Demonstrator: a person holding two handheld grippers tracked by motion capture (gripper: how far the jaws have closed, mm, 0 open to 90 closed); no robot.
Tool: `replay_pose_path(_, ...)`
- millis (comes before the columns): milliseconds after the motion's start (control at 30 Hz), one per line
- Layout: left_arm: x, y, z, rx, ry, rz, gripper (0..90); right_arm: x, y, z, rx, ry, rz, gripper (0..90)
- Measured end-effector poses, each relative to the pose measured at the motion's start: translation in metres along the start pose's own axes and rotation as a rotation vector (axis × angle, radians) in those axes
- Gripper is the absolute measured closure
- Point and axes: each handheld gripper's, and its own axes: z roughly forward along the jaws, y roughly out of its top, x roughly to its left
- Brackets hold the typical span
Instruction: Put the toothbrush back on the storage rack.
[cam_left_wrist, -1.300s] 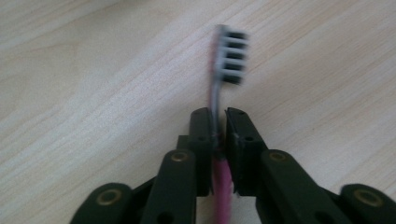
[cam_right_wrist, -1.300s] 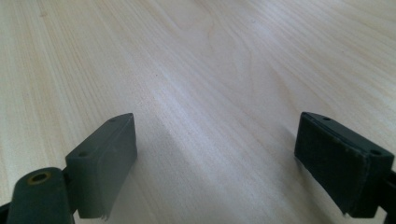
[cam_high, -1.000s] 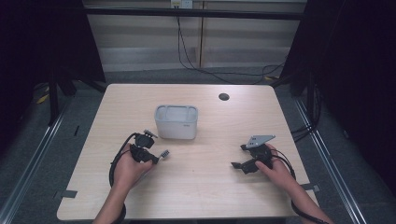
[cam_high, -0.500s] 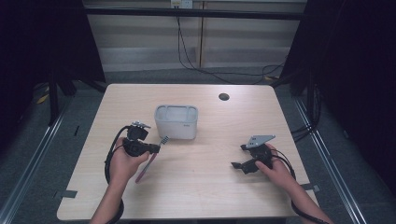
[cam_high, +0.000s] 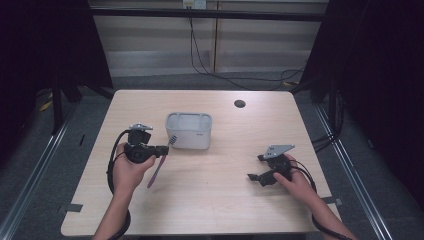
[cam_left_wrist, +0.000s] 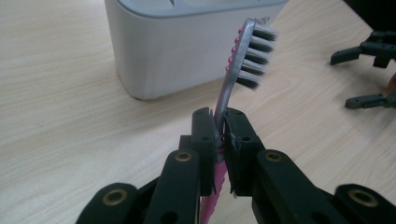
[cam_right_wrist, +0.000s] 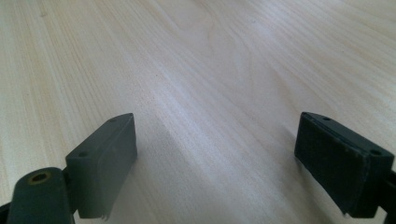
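The left claw (cam_left_wrist: 219, 128) is clenched on a toothbrush (cam_left_wrist: 240, 60), gripping the neck just below the head. The bristled head projects ahead of and above the claw tips, while the pink handle (cam_high: 156, 170) hangs below and behind them, clear of the table (cam_high: 225, 200). This grip near the head appears intended to leave the handle free to drop first into the white holder (cam_high: 189, 130), which stands just ahead of the claw, near the brush head but not touching it. The right claw (cam_high: 260, 176) is released, its jaws spread wide with nothing between them, resting low over bare table, well apart from the toothbrush.
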Motion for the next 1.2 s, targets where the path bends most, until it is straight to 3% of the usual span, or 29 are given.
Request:
replay_pose_path(567,0.003,0.010,-0.018,-0.159,0.007,-0.021,83.3,0.000,0.000,0.000,0.000,0.000,-0.001,12.5)
replay_pose_path(967,0.001,0.020,-0.023,-0.211,0.003,-0.014,83.3,0.000,0.000,0.000,-0.001,0.000,0.001,12.5)
replay_pose_path(1200,0.001,0.026,-0.027,-0.250,0.021,-0.017,83.3,0.000,0.000,0.000,-0.001,-0.001,0.001,12.5)
